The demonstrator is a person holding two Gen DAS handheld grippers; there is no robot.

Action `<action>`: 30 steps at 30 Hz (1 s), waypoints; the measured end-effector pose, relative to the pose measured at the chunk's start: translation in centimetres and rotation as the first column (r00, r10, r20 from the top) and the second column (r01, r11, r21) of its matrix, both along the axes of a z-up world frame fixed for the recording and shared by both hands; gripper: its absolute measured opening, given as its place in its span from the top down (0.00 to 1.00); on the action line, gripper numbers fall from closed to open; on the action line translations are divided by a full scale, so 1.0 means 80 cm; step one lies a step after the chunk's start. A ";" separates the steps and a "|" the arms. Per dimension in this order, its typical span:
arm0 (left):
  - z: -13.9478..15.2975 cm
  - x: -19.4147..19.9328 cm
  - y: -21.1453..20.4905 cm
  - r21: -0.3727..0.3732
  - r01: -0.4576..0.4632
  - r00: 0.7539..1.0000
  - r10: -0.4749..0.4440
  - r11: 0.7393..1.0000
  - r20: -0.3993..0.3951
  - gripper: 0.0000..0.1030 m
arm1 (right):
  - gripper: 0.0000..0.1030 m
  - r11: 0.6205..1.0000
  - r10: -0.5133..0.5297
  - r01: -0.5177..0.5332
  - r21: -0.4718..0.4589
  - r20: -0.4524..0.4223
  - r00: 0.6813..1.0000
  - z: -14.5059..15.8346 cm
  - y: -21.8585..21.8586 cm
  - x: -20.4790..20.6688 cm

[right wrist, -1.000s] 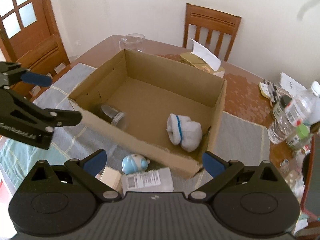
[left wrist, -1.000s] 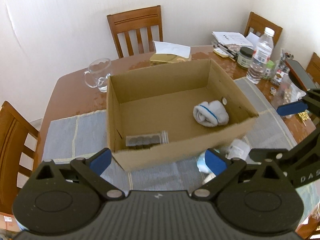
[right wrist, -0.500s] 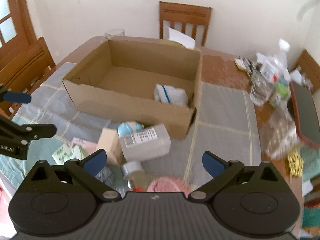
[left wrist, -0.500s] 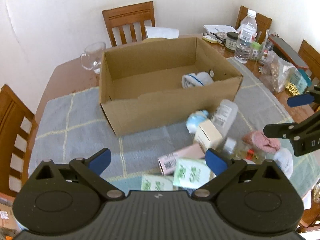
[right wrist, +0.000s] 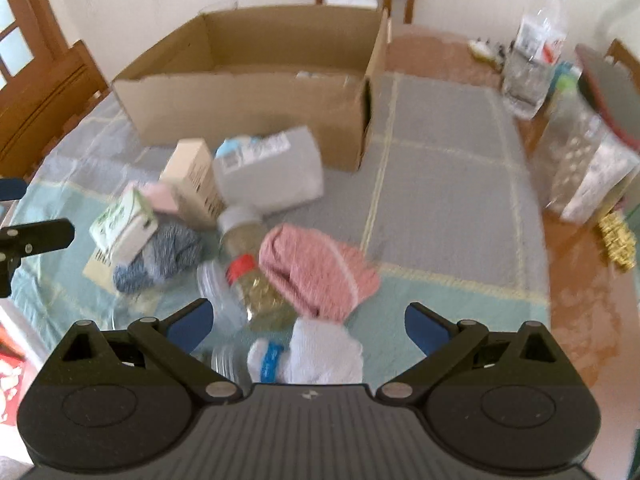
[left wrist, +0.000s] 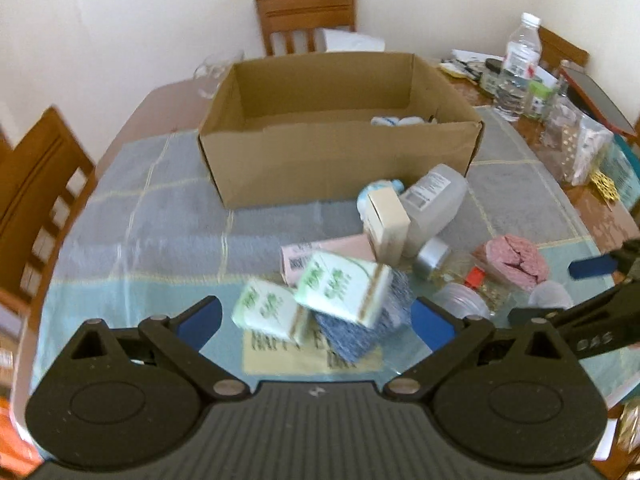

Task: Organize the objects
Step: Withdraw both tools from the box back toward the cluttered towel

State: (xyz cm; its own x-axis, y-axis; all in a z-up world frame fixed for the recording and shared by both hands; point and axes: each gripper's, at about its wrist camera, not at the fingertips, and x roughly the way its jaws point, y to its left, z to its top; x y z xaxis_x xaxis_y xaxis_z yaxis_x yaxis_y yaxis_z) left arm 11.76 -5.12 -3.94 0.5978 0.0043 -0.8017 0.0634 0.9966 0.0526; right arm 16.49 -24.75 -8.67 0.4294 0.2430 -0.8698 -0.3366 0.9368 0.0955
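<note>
Now both grippers [left wrist: 316,322] [right wrist: 306,326] gaping over pile, box [left wrist: 340,168] behind

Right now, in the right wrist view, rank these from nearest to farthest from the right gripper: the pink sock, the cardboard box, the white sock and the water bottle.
1. White sock, between the open fingers of the right gripper.
2. Pink sock, just ahead.
3. Cardboard box, farther, ahead left.
4. Water bottle, far right, near the table's back edge.

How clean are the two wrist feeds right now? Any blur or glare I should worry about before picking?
Left wrist view: mild motion blur, green packets smeared, cardboard box fairly crisp, edges bent by fisheye. Right wrist view: heavier blur, pink cloth and water bottle soft, labels unreadable. No harsh glare in either; light is even.
</note>
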 end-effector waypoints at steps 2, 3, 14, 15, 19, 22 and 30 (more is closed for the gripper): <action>-0.003 -0.007 -0.010 -0.020 -0.026 1.000 0.026 0.999 -0.009 0.02 | 0.00 1.000 0.009 -0.009 0.006 -0.019 1.000 -0.009 -0.002 0.001; -0.005 -0.010 -0.015 -0.028 -0.039 0.999 0.039 0.999 -0.014 0.02 | 0.00 1.000 0.018 -0.017 0.023 -0.038 0.999 -0.015 -0.005 0.003; -0.027 -0.035 -0.070 -0.059 -0.117 0.992 0.114 0.991 -0.060 0.02 | 0.00 0.993 0.110 -0.107 0.041 -0.067 0.992 -0.033 -0.038 0.012; -0.030 -0.037 -0.074 -0.059 -0.122 0.991 0.118 0.991 -0.066 0.02 | 0.00 0.993 0.117 -0.114 0.043 -0.063 0.991 -0.032 -0.042 0.014; -0.039 -0.048 -0.095 -0.066 -0.137 0.987 0.131 0.988 -0.088 0.02 | 0.00 0.992 0.123 -0.121 0.041 -0.050 0.991 -0.031 -0.055 0.029; -0.046 -0.055 -0.109 -0.078 -0.148 0.985 0.140 0.986 -0.102 0.02 | 0.00 0.991 0.128 -0.126 0.036 -0.047 0.991 -0.030 -0.062 0.038; -0.068 -0.062 -0.133 -0.103 -0.208 0.973 0.195 0.973 -0.127 0.02 | 0.00 0.977 0.203 -0.200 0.071 -0.041 0.978 -0.029 -0.068 0.045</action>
